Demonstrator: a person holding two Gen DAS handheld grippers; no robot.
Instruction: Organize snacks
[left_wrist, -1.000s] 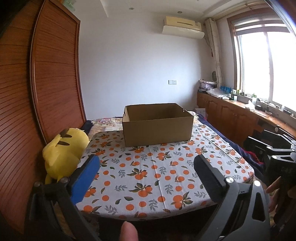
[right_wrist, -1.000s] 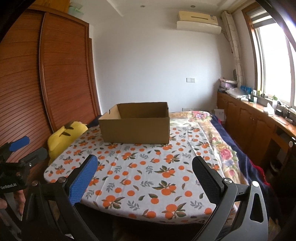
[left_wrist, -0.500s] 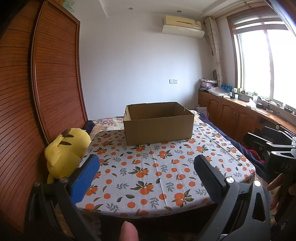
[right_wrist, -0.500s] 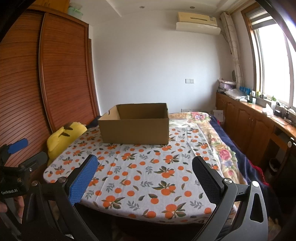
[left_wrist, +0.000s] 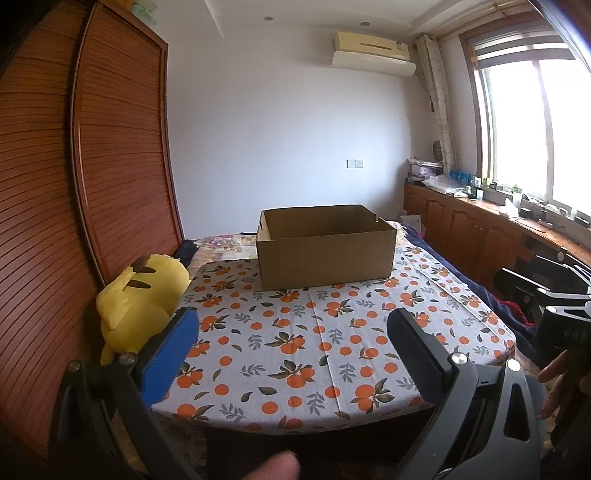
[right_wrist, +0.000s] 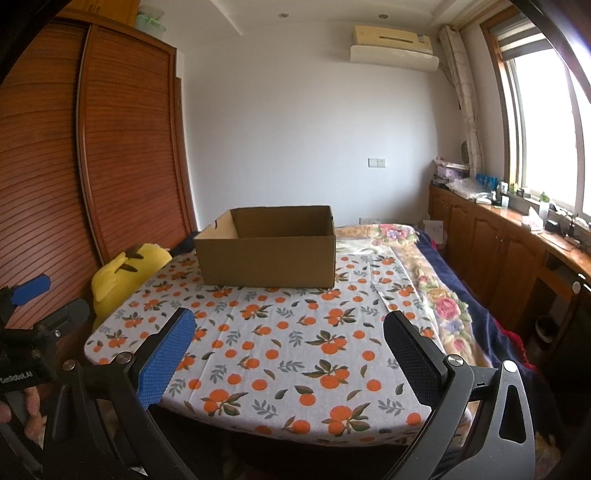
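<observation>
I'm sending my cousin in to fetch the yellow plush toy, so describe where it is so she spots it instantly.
Find the table with the orange-print tablecloth bearing an open brown cardboard box. Off the table's left edge, against the slatted wooden wardrobe doors, slumps the yellow plush toy. It is the only bright yellow, soft thing there.

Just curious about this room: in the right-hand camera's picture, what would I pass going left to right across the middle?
Wooden wardrobe → yellow plush toy → cardboard box → floral blanket → wooden cabinets → window.
</observation>
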